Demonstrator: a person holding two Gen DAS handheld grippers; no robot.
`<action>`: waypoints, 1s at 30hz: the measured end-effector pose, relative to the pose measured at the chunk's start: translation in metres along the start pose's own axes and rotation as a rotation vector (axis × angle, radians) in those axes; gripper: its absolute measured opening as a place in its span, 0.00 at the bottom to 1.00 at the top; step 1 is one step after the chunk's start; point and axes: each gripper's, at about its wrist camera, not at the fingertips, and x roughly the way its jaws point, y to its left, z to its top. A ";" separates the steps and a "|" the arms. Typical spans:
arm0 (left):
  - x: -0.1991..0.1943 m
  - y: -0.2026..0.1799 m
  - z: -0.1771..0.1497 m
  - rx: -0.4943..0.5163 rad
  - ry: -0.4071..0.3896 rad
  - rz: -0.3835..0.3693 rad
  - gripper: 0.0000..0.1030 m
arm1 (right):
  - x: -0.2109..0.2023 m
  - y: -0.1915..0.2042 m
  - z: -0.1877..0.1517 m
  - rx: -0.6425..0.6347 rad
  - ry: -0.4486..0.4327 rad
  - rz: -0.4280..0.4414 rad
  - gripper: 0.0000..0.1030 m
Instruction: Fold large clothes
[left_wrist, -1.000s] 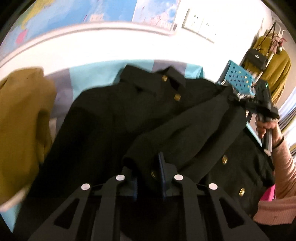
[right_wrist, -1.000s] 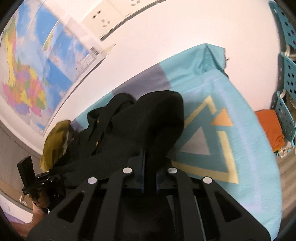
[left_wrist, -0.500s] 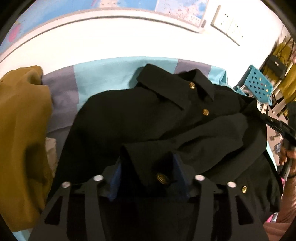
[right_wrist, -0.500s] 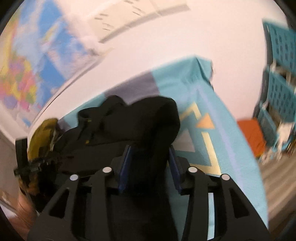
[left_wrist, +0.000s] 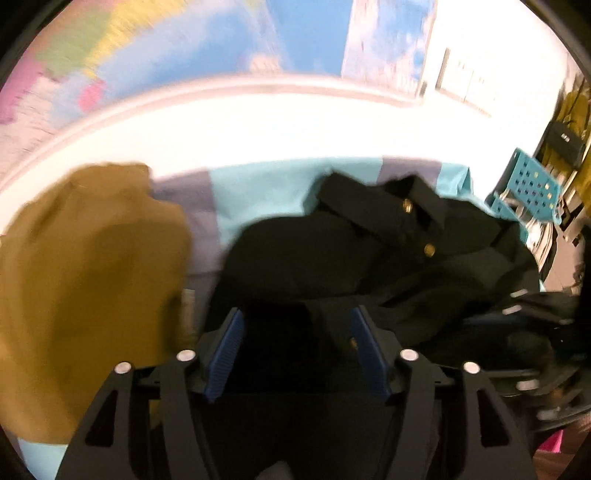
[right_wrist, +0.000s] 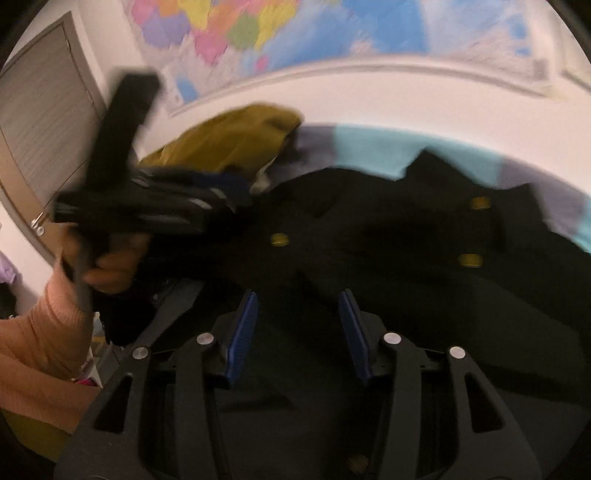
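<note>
Left wrist view: the left gripper (left_wrist: 295, 341) is opening, its 2 blue pads apart with dark cloth low between them, unpinched. The black jacket (left_wrist: 369, 251) lies ahead and right on the teal blanket (left_wrist: 258, 188), collar far, beside a mustard garment (left_wrist: 85, 280).

Right wrist view: the right gripper (right_wrist: 298, 326) is opening too, released above the jacket's front; its long axis runs away from both grippers, which look equally near.

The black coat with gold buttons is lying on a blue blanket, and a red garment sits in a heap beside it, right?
Not quite: the heaped garment is mustard yellow, not red. The left wrist view shows it beside the black coat with gold buttons, which does lie on the blue blanket.
</note>
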 end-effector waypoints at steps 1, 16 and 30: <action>-0.011 0.004 -0.003 0.005 -0.024 0.015 0.63 | 0.009 0.004 0.002 -0.006 0.014 0.010 0.45; -0.091 0.081 -0.118 -0.023 -0.025 0.183 0.68 | 0.018 0.026 0.008 0.006 -0.016 0.014 0.47; -0.107 0.112 -0.135 -0.130 -0.069 0.107 0.68 | 0.088 0.192 -0.035 -0.381 0.190 0.384 0.66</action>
